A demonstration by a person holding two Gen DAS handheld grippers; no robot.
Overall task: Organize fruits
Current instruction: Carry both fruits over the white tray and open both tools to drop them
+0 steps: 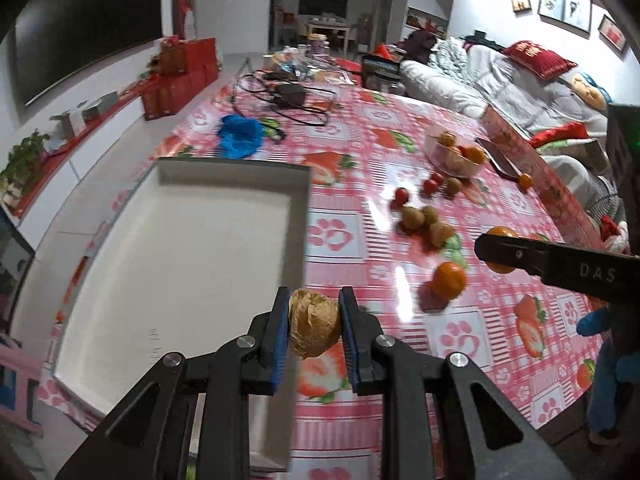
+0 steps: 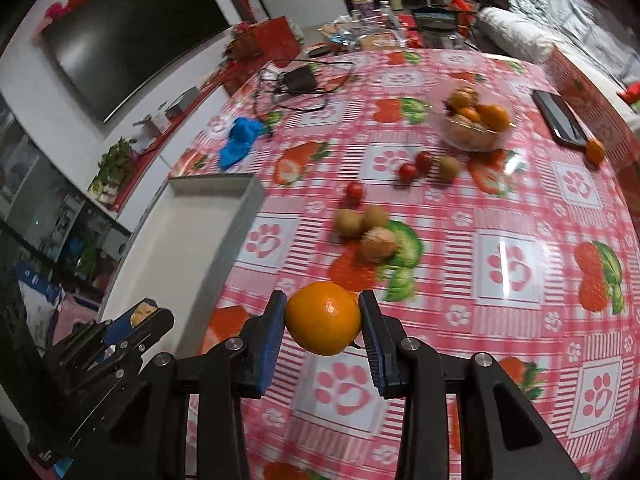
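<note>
Two kiwis, three tomatoes, one tray

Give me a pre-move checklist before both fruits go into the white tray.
1. Left gripper shut on the walnut: ok, pads touch both sides.
2. Right gripper shut on the orange: ok, pinched between both pads.
3. White tray has room: ok, no fruit seen in it.
4. Left gripper over the tray: not ok, the walnut sits just beyond the tray's right wall.
5. Path between the two grippers free: cannot tell, they are close together.
6. Loose fruit left on the table: not ok, a second orange and more fruit wait.
</note>
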